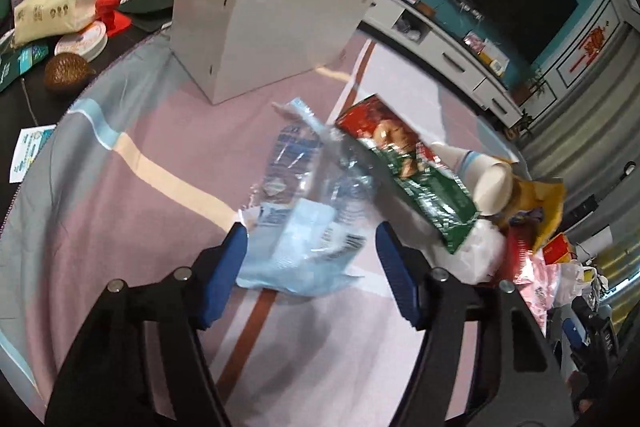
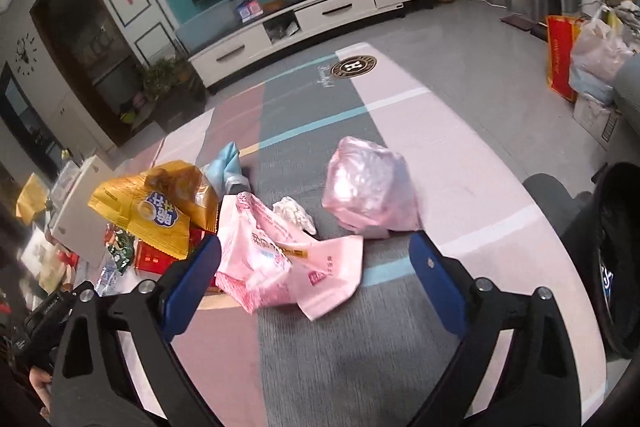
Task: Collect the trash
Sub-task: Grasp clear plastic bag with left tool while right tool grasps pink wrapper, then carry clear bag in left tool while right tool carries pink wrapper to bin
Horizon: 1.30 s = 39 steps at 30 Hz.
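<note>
Trash lies in a heap on a pink and grey rug [image 1: 120, 211]. In the left wrist view my left gripper [image 1: 312, 247] stands open around a light blue wrapper [image 1: 288, 259]. A crushed clear bottle [image 1: 304, 163] lies just beyond it. The left pad [image 1: 236, 247] is at the wrapper's edge; the right pad stands apart. Further on lie a red-green snack bag [image 1: 412, 171] and paper cups [image 1: 492, 183]. In the right wrist view my right gripper [image 2: 316, 255] is open over a pink wrapper [image 2: 280, 259]. A knotted pink bag [image 2: 368, 187], a white tissue [image 2: 296, 213] and a yellow snack bag [image 2: 156, 211] lie nearby.
A white box [image 1: 256, 27] stands on the rug behind the heap, with a cluttered dark table [image 1: 60, 39] to its left. A TV cabinet [image 2: 320, 11] lines the far wall. Full bags [image 2: 588, 59] stand at the right. A person's dark-clothed leg [image 2: 592, 219] is close on the right.
</note>
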Tool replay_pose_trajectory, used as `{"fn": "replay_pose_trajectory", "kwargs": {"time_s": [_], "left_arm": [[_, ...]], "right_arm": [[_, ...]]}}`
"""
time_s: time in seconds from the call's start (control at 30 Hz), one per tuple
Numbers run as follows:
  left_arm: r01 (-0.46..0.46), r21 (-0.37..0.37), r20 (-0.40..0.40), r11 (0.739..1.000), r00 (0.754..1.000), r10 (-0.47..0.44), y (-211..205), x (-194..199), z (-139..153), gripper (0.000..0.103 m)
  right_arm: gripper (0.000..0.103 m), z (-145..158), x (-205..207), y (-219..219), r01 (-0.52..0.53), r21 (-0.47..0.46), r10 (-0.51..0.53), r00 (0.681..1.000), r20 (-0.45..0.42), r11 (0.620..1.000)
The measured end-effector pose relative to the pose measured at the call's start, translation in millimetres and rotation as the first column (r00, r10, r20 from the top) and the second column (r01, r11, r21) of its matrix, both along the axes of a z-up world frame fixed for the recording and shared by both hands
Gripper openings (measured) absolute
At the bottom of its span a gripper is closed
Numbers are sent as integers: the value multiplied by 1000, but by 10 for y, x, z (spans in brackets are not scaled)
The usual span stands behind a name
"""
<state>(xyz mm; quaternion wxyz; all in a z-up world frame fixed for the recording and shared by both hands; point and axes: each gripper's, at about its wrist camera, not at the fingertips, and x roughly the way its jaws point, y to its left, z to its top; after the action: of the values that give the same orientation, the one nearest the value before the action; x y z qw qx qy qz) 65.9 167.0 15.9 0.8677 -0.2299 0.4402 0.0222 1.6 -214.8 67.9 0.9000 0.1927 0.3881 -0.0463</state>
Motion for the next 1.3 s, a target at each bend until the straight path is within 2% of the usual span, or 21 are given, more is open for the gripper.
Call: {"fn": "replay_pose_trajectory", "kwargs": {"time_s": [0.07, 0.17, 0.23, 0.27, 0.33, 0.5, 0.53, 0.57, 0.6, 0.67, 0.73, 0.77, 0.8, 0.87, 1.0, 1.07, 1.3], "left_arm": [[2, 9, -11, 1000, 1000, -2, -13, 57, -56, 67], [3, 32, -23, 999, 1000, -2, -31, 131, -113, 68], [7, 22, -15, 1000, 1000, -7, -24, 142, -103, 70], [15, 21, -1, 1000, 1000, -15, -19, 162, -91, 75], [13, 38, 15, 999, 1000, -13, -11, 187, -85, 78], [21, 57, 8, 998, 1000, -21, -25, 233, -159, 78], [23, 71, 4, 997, 1000, -23, -39, 235, -159, 77], [23, 70, 8, 997, 1000, -24, -42, 232, -159, 72], [24, 55, 18, 998, 1000, -25, -43, 222, -163, 62], [13, 77, 14, 997, 1000, -14, -62, 210, -160, 52], [17, 88, 21, 996, 1000, -19, -91, 188, -165, 46], [18, 90, 21, 996, 1000, -20, -108, 189, -163, 41], [23, 77, 23, 997, 999, -25, -122, 176, -160, 33], [32, 13, 26, 999, 999, -32, -146, 128, -163, 27], [24, 52, 31, 998, 999, -26, -262, 10, -98, 23], [27, 36, 51, 999, 998, -29, -298, -100, -22, 23], [61, 69, 132, 996, 989, -69, -516, -551, 331, 23]], "right_arm": [[89, -62, 56, -14, -5, 17, 5, 1000, -22, 1000], [88, -202, 144, -66, -20, 103, 26, 998, -57, 994], [88, -272, 209, -76, -27, 148, 39, 996, -74, 989], [88, -294, 241, -61, -35, 152, 47, 996, -80, 988], [88, -310, 290, -1, -60, 128, 71, 994, -83, 990], [88, -451, 439, 166, -100, 35, 104, 987, -122, 994], [87, -481, 448, 174, -103, 31, 106, 986, -126, 994], [82, -526, 453, 172, -105, 37, 109, 985, -137, 994], [78, -548, 441, 160, -95, 33, 99, 985, -138, 995], [72, -544, 413, 145, -95, 15, 96, 987, -130, 995], [66, -528, 380, 161, -112, 8, 112, 986, -121, 994], [53, -525, 369, 179, -132, 13, 132, 984, -119, 991], [50, -518, 349, 206, -142, 11, 143, 983, -117, 990], [45, -496, 302, 261, -153, -18, 151, 983, -107, 988], [38, -450, 216, 316, -163, -30, 159, 982, -106, 986], [32, -387, 156, 336, -174, -29, 170, 981, -95, 984], [30, -92, -175, 351, -175, -12, 175, 984, -19, 984]]}}
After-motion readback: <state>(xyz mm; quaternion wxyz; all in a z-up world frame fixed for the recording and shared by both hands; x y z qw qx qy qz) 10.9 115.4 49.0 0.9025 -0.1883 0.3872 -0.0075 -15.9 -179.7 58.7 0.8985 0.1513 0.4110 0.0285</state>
